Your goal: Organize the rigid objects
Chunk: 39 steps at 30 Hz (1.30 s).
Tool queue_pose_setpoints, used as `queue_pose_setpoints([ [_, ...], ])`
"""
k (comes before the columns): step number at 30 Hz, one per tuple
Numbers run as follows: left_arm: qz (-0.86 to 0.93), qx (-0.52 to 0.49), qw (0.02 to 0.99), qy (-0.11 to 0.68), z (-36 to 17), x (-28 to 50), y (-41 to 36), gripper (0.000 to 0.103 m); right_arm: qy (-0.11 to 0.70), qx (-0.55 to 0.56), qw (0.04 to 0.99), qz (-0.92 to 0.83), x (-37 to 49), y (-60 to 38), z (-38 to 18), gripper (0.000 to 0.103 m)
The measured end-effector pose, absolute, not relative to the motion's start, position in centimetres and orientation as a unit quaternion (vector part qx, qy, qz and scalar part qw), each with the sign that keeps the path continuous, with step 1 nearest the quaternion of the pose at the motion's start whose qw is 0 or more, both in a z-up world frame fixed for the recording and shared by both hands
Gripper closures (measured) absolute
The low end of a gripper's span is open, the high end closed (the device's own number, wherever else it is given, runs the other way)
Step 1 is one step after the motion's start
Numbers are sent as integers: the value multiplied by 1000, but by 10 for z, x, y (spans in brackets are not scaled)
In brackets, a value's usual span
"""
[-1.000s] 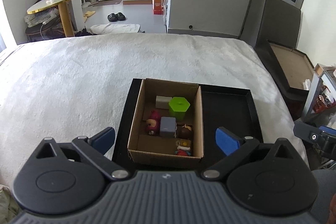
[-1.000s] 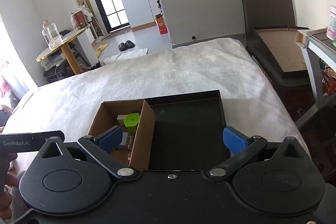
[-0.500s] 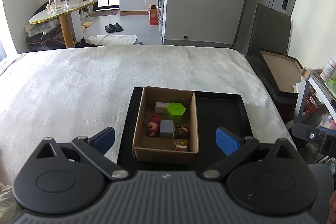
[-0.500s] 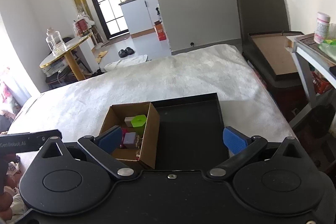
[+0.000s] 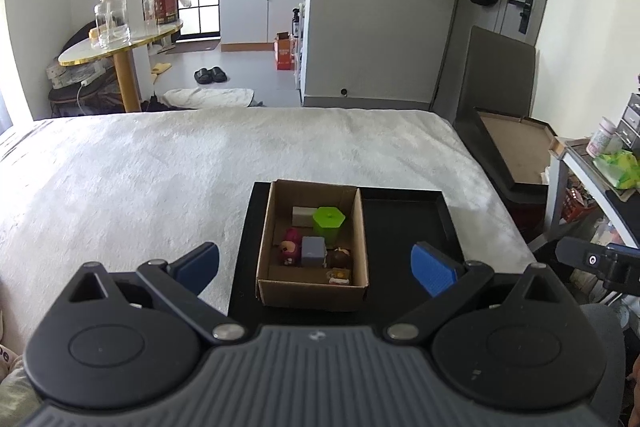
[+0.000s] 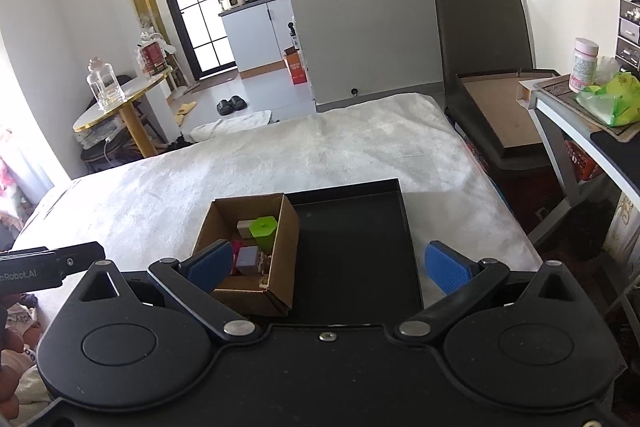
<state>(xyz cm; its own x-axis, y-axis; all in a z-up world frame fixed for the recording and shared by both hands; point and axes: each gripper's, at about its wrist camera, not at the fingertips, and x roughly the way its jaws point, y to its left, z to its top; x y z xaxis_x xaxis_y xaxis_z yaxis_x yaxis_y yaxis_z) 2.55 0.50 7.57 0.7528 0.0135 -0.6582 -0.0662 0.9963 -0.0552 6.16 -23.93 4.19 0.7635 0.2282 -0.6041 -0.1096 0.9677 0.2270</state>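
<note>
Both your jaws stand wide apart, gripping nothing. Your left gripper (image 5: 315,265) frames the open brown cardboard box (image 5: 313,291) of small toys, ahead between its fingers; for your right gripper (image 6: 329,265) it sits by the left finger. Figures beside the green hexagonal block (image 5: 328,221) stay indistinct. Box rests on a black tray (image 6: 360,247) atop the white blanket (image 5: 160,167).

A glass jar (image 5: 111,17) stands on a round side table (image 5: 120,43); black slippers (image 5: 210,75) lie beyond.
</note>
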Motion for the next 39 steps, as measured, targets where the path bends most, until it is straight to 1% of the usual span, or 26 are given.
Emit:
queue_pose_setpoints([
  [16, 26, -31, 934, 354, 82, 9, 3, 1, 331, 65, 934, 117, 46, -225, 51, 0],
  [22, 40, -26, 939, 340, 90, 4, 5, 1, 323, 56, 936, 126, 41, -220, 58, 0],
  [39, 33, -24, 938, 344, 91, 0, 3, 1, 326, 62, 934, 129, 40, -220, 57, 0],
])
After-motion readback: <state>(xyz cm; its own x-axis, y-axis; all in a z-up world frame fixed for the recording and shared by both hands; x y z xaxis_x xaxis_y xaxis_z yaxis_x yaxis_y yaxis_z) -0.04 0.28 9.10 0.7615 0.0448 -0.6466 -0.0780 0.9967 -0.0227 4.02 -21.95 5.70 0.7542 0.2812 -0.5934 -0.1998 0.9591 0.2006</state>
